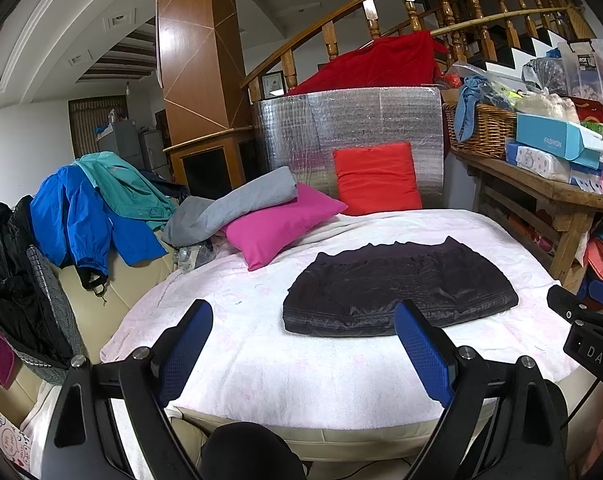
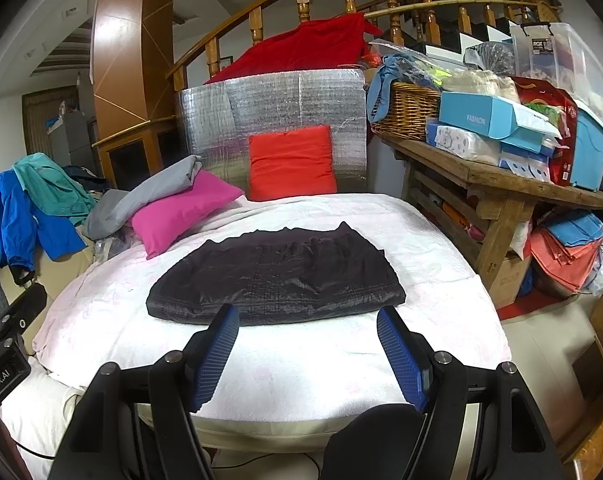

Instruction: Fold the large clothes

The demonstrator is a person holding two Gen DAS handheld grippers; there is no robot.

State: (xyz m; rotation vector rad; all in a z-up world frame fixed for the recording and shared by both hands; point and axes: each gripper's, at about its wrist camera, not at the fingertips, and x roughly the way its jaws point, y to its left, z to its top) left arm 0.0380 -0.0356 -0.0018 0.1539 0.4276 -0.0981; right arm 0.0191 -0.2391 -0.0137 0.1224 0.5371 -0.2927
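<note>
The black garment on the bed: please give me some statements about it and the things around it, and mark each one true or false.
1. The black garment lies folded flat on the white blanket. True.
2. The right gripper is shut on the garment. False: it is open and holds nothing.
3. The pink pillow lies to the left of the garment, partly under a grey cloth. True.
4. The orange pillow lies on top of the garment. False: it stands behind it, against the silver sheet.
5. The left gripper is open and empty. True.
</note>
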